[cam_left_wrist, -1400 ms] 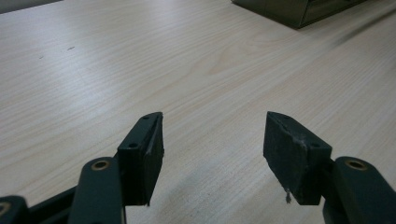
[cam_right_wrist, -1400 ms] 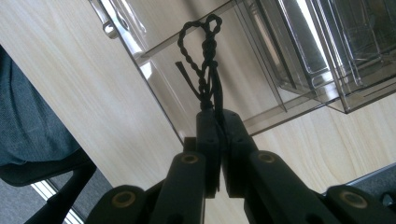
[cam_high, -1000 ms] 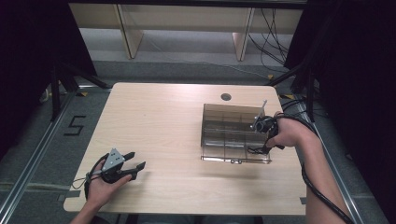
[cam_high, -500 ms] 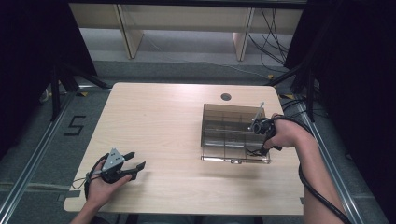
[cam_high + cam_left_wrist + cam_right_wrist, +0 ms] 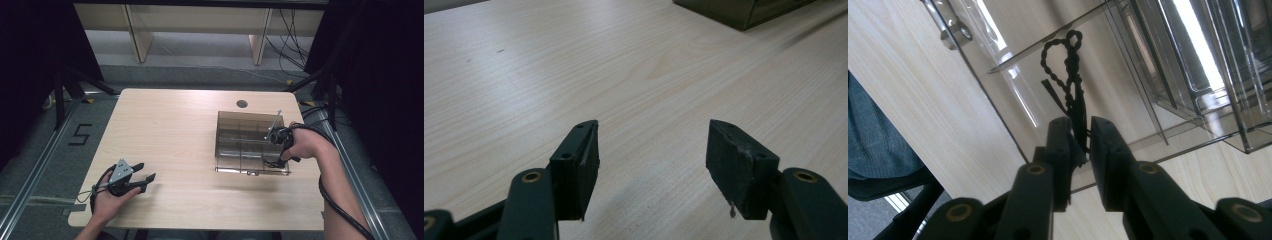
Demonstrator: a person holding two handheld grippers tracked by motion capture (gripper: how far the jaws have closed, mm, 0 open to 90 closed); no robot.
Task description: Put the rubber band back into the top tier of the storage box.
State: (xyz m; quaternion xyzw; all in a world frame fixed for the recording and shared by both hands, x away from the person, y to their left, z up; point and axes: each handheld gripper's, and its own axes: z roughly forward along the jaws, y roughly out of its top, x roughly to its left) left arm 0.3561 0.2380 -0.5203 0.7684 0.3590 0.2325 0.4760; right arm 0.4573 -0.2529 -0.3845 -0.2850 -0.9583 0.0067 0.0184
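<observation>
The right gripper (image 5: 1079, 137) has just been opening, its jaws slightly apart around a black twisted cord (image 5: 1068, 75), perhaps loosely, over the clear organizer box (image 5: 250, 142) at three o'clock; open wider, lift straight off

We lose the lower end of the black twisted cord (image 5: 1071, 75) between the right gripper (image 5: 1082, 137) pads; grip or mere gap is unclear. In the high view the cord beneath that gripper is probably a small dark smudge. The clear compartment box (image 5: 744, 10) ahead of the left gripper (image 5: 651, 150) is cut off by the top edge.
</observation>
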